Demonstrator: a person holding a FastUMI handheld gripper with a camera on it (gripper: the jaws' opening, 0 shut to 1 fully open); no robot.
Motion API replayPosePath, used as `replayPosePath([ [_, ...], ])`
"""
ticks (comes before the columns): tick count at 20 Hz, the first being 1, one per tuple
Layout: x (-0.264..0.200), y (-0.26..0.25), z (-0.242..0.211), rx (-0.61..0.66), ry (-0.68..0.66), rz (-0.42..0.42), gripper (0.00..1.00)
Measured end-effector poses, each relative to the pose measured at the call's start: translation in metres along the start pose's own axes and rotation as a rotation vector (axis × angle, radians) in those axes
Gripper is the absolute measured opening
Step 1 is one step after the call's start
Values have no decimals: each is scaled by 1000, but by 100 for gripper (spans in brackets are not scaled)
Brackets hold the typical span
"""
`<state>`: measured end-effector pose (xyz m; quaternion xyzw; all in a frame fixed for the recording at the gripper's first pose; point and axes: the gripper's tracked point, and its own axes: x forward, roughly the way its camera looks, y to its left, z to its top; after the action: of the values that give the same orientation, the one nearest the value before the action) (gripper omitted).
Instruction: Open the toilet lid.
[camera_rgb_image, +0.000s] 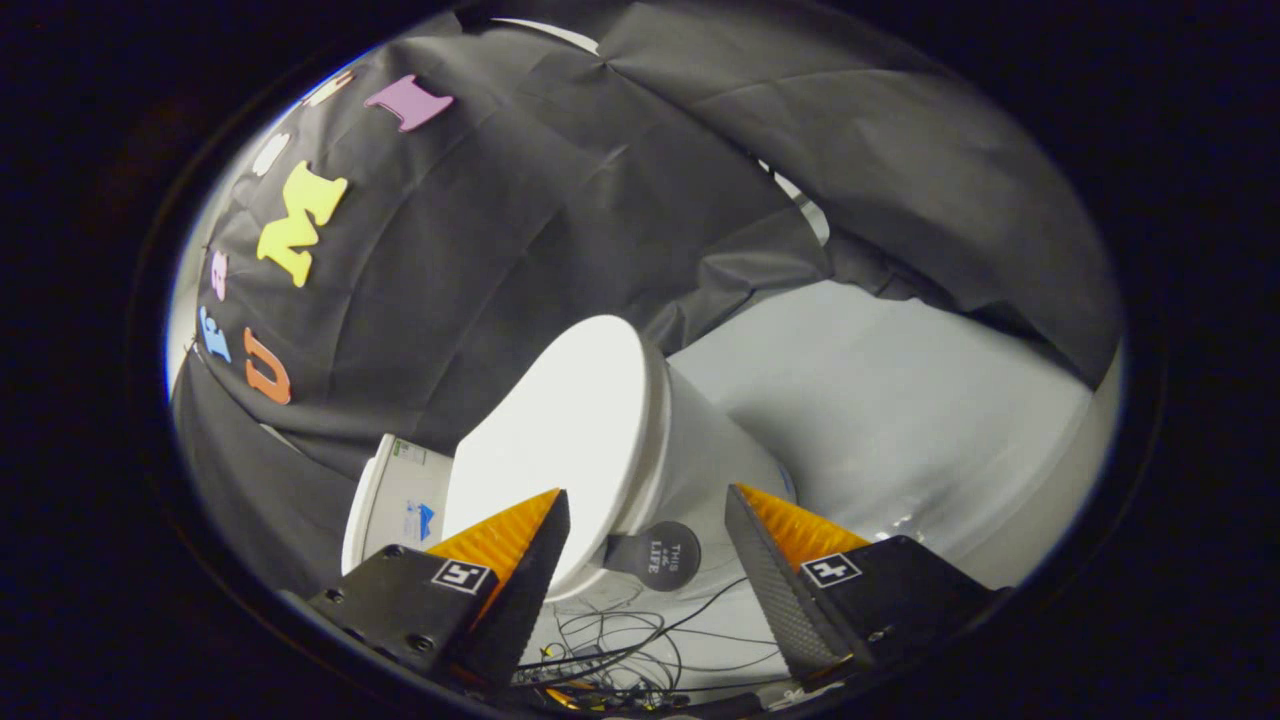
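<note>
- Gripper view: fingers of the gripper stand spread at the bottom of the frame, pinching nothing; loose cables lie just below.
- Between the 2 fingers, a dark round tab sticks out from the front rim of the toilet lid, at center frame.
- Lid looks closed on the bowl, so lifting remains undone.
- Pale floor at right leaves open room; black cloth wall crowds the upper left.
</note>
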<state>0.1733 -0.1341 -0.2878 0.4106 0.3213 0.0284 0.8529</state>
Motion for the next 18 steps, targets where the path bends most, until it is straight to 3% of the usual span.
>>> replayPosePath([
  [4,8,-2,-8,82,38,49,91],
  [9,19,1,-33,110,97,90,67],
  [18,14,-4,-30,160,79,114,34],
])
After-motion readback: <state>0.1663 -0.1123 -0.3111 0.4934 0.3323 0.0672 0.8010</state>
